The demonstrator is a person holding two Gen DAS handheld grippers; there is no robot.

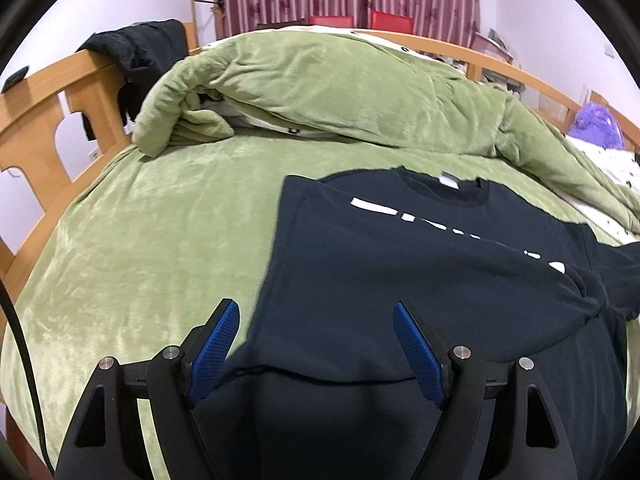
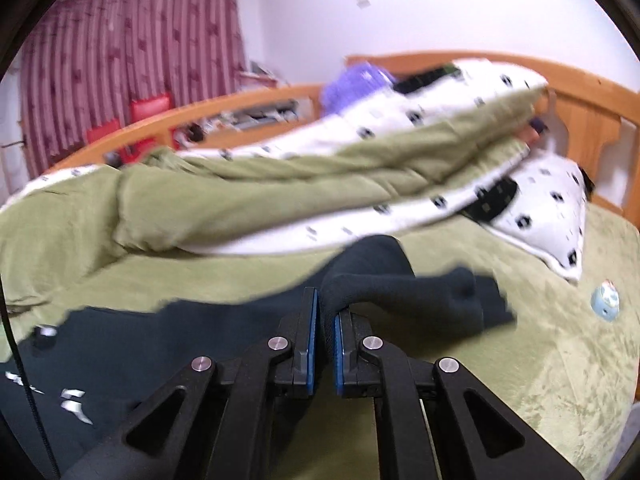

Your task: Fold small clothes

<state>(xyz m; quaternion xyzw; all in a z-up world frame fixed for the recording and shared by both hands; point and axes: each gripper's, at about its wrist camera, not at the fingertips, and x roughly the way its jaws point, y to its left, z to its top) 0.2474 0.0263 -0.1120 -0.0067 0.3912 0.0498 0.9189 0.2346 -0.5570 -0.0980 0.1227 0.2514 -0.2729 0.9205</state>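
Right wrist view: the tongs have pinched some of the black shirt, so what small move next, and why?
Probably carry the right tongs inward across the black T-shirt, laying that side over. They are shut on a bunched sleeve fold, the other side already looks folded in, and the left tongs hang open above the hem.

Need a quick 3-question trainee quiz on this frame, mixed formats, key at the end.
1. True or false: the left tool is shut on the black T-shirt.
2. Which tool pinches T-shirt fabric? A) left B) right C) both
3. Fill in: the T-shirt lies on a ____ bed cover.

Key:
1. False. Its jaws stand wide apart above the shirt's lower edge.
2. B. The right tool is shut on a bunched piece of the T-shirt, apparently a sleeve.
3. Green.
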